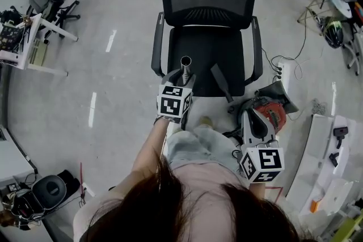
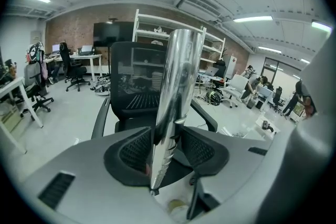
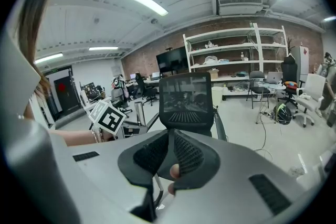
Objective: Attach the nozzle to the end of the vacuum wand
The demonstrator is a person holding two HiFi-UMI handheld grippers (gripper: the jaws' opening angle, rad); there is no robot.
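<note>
The silver vacuum wand [image 1: 185, 64] stands nearly upright in front of the black office chair [image 1: 207, 48], open end up. My left gripper [image 1: 181, 81] is round its lower part. In the left gripper view the wand [image 2: 176, 86] runs up between the two black pads [image 2: 135, 152], and the jaws stand wide and open around it. A dark grey narrow nozzle [image 1: 221, 81] lies slanted at the seat's front edge, right of the wand. My right gripper [image 1: 253, 117] hangs lower right, above the red vacuum body [image 1: 273, 113]. Its jaws are shut [image 3: 170, 136] with nothing seen between them.
The person's legs and a shoe tip [image 1: 205, 121] are just below the chair. A power strip and cables [image 1: 281, 68] lie on the floor to the right. A white table [image 1: 334, 161] stands at far right, a white desk [image 1: 34, 48] at left.
</note>
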